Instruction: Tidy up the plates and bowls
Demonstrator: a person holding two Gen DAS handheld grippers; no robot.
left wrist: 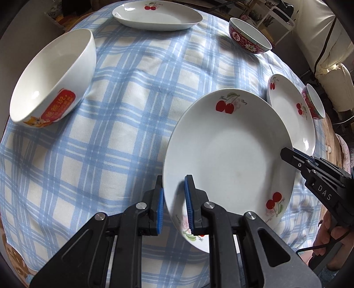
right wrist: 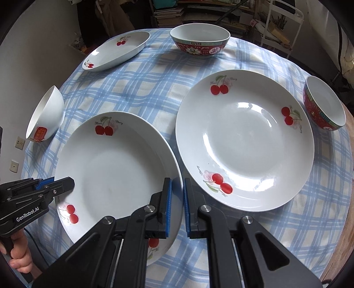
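Observation:
A white cherry-print plate [left wrist: 230, 159] [right wrist: 115, 168] is held at both sides, raised off the checked cloth. My left gripper [left wrist: 174, 206] is shut on its left rim and shows in the right wrist view [right wrist: 55, 186]. My right gripper [right wrist: 177, 206] is shut on its right rim and shows in the left wrist view [left wrist: 287, 155]. A second cherry plate [right wrist: 243, 141] [left wrist: 289, 110] lies flat to the right. A third cherry plate [left wrist: 157, 15] [right wrist: 117, 51] sits at the far side.
A white bowl with a red label [left wrist: 53, 77] [right wrist: 44, 117] stands at the left. A red patterned bowl [right wrist: 200, 39] [left wrist: 250, 36] stands at the far side, another [right wrist: 323, 104] [left wrist: 314, 102] at the right edge. The blue checked tablecloth [left wrist: 132, 110] covers a round table.

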